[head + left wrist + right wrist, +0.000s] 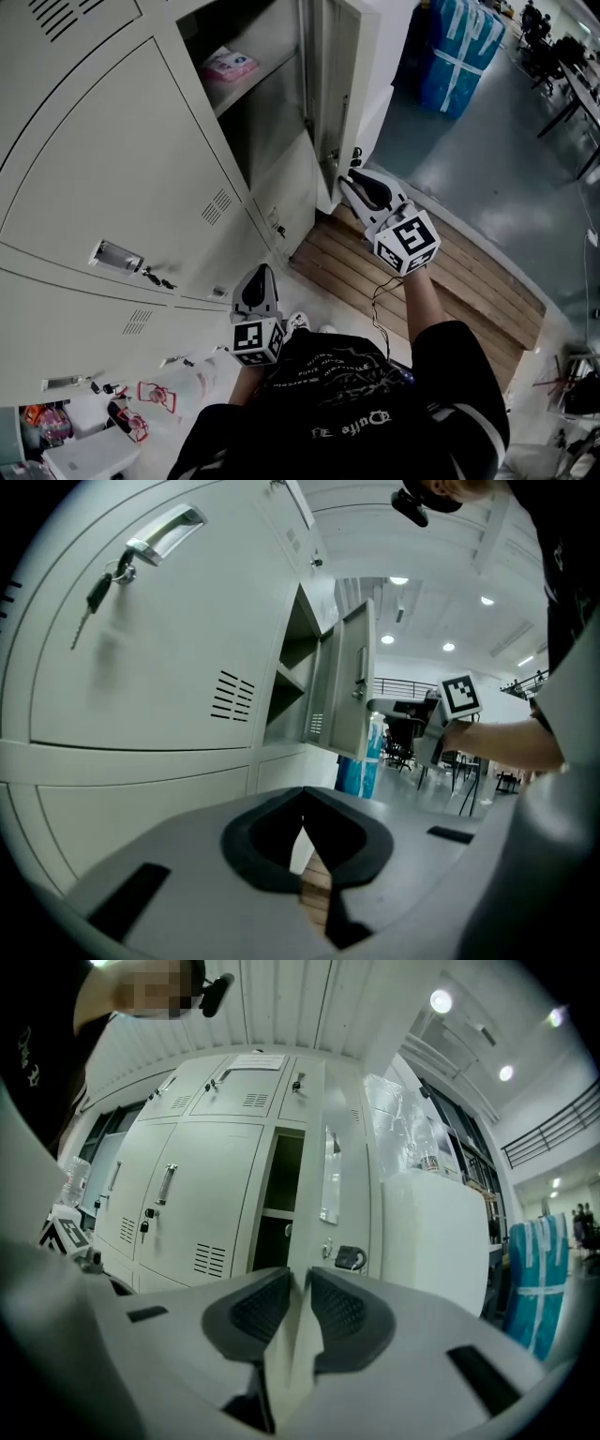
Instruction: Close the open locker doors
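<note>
One open locker door [333, 84] stands swung out at far centre, on the right of its compartment and nearly edge-on in the head view. Inside, a shelf [253, 75] carries a pink pack [228, 64].

R claw [353, 185] sits just beside the door's lower end, near the latch. Its pads stand slightly apart w/ a narrow gap. The pale strip in that gap is prob. the door further off, so nothing looks clamped. A dark padlock [349, 1258] hangs low on the door's inner face.

L claw [303, 799] is nearer and to the left, well apart from the open door. Its tips are together w/ nothing between them. It points toward the closed lockers. The closed door [122, 169] left of it has a handle [117, 253] w/ keys [150, 275] hanging beside it.

A wooden pallet [450, 272] lies on the floor right of the lockers. A blue wrapped bundle [459, 52] stands at far right.
</note>
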{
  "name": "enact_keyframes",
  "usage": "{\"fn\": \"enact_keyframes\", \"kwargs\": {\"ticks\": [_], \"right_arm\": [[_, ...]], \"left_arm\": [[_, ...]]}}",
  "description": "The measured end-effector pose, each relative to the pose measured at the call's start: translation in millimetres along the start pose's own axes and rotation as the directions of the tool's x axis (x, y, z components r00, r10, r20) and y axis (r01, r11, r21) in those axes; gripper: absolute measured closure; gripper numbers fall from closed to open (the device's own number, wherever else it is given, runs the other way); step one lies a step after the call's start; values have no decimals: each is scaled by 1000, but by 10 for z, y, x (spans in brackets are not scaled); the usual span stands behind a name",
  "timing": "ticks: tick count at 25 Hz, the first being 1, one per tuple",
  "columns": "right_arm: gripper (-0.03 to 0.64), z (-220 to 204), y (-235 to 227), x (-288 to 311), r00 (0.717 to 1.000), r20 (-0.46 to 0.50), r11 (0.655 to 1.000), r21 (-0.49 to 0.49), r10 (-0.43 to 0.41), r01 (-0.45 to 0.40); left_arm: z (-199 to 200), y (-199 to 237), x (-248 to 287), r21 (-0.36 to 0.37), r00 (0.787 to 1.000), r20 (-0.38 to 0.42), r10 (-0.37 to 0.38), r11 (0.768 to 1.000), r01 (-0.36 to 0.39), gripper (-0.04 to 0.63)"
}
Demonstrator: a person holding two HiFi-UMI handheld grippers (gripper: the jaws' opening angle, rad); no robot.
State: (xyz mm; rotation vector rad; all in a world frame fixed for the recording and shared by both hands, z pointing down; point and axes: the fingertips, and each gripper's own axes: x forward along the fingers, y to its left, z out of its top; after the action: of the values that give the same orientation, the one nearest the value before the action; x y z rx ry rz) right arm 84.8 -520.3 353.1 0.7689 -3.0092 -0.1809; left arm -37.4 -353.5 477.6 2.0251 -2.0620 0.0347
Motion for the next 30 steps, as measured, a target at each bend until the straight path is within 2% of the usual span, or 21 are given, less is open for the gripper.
{"fn": "enact_keyframes", "kwargs": {"ticks": [6, 17, 22, 30], "right_arm": [[560, 21, 276, 242, 999, 44, 999, 35, 17, -19], [568, 65, 687, 796, 997, 69, 998, 52, 42, -46], [571, 91, 829, 1057, 997, 62, 999, 18, 44, -45], [571, 107, 941, 1349, 995, 42, 995, -33, 96, -94]], "left_arm": [[-29, 161, -74, -3, 999, 3, 34, 999, -34, 588], [-17, 488, -136, -8, 994, 16, 109, 994, -109, 588], [-8, 525, -124, 26, 993, 17, 120, 992, -120, 588], [12, 676, -115, 12, 990, 29, 136, 991, -137, 588]]}}
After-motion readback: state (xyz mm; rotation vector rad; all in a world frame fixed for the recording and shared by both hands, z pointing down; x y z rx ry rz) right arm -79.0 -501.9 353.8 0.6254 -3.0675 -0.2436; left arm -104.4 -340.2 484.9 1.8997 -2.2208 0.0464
